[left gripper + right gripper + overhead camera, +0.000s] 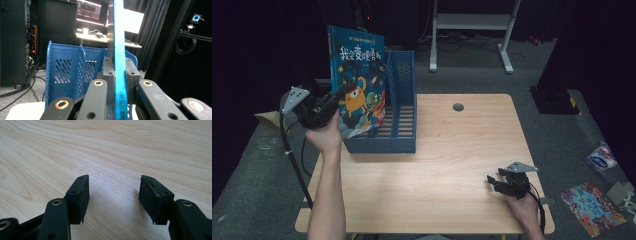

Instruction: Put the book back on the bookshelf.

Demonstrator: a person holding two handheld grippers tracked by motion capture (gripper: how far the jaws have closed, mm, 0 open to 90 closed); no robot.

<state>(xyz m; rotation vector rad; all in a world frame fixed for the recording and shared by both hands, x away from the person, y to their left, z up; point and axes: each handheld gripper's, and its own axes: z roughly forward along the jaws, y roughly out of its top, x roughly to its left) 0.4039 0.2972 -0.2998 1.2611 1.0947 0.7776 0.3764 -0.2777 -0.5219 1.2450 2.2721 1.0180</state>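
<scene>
A blue picture book with cartoon monsters on its cover stands upright at the left end of a blue file rack. My left gripper is shut on the book's near edge. In the left gripper view the book's thin blue spine runs straight up between the two pads, with the rack's perforated dividers behind. My right gripper rests low at the table's front right, jaws open with bare wood between them.
The wooden table has a round cable hole near its far edge. A white desk frame stands behind. On the floor at right lie a colourful book and a white packet.
</scene>
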